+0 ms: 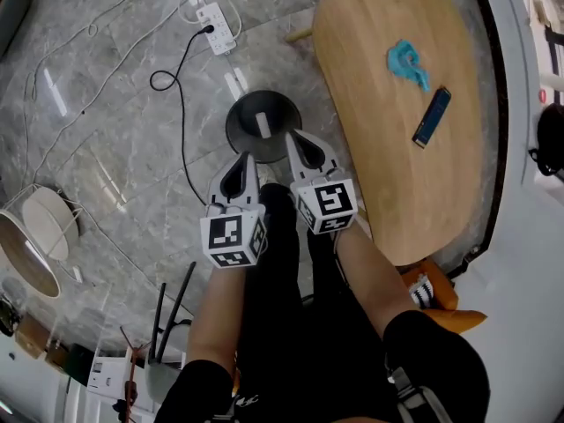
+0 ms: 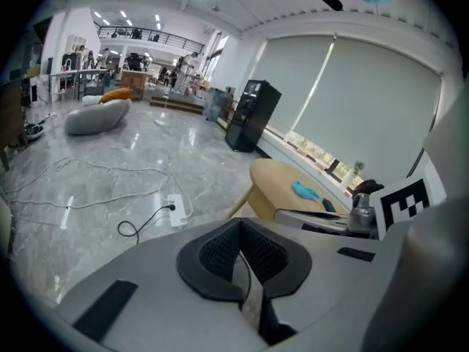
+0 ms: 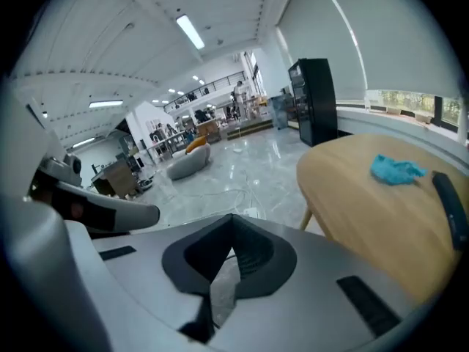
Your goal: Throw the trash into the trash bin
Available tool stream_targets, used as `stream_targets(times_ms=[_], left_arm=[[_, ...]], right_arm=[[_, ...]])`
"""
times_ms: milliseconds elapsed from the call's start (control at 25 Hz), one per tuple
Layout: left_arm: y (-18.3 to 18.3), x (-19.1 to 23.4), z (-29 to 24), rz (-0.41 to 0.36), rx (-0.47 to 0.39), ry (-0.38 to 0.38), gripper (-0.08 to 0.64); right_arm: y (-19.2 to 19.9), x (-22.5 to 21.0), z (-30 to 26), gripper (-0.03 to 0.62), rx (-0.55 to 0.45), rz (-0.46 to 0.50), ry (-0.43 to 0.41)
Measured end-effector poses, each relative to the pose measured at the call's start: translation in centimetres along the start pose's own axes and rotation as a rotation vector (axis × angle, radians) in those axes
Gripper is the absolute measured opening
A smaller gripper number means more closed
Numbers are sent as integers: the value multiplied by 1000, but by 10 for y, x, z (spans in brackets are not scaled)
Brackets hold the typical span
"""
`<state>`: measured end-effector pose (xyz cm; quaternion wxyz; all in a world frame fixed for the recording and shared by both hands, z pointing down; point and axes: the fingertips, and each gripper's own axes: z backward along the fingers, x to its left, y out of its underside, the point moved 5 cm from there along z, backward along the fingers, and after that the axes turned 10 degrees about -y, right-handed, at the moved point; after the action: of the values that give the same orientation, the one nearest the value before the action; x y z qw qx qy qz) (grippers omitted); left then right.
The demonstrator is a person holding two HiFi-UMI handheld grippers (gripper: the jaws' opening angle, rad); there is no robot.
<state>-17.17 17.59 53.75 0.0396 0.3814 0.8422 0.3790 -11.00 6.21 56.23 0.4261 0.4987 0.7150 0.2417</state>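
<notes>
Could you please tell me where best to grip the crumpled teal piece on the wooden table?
Probably grip the teal piece by its bunched, thicker end, coming from above: it lies low on the table, and its thin tail toward the dark blue bar gives less to pinch.

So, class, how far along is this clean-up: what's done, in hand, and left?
Done: a white scrap seems to sit in the dark bin. In hand: nothing; the left gripper and right gripper have fingers together, empty. Left: the blue crumpled piece and dark blue bar lie on the table.
</notes>
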Motion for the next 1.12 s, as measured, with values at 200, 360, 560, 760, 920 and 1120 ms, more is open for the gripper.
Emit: stream_targets(times_ms=[200,360,560,760,920,1120], left_arm=[[-25,-53,3,-54,-68,66,12],[-39,-108,3,-104,-100,142,12],[-44,-171,8,-174,-116,213,12],[-45,-226,8,-214,-120,259,11],[-36,-266,8,-247,-109,297,12],[-20,-299,8,-274,-81,314,12]], right_arm=[[-41,-21,66,11,-162,-25,108],[-58,-48,127,12,-274,-43,227],[-61,-83,200,12,-342,-72,352],[-52,-114,255,12,-362,-97,460],[-37,-140,287,12,-354,-132,552],[-17,-171,311,12,-338,-165,612]])
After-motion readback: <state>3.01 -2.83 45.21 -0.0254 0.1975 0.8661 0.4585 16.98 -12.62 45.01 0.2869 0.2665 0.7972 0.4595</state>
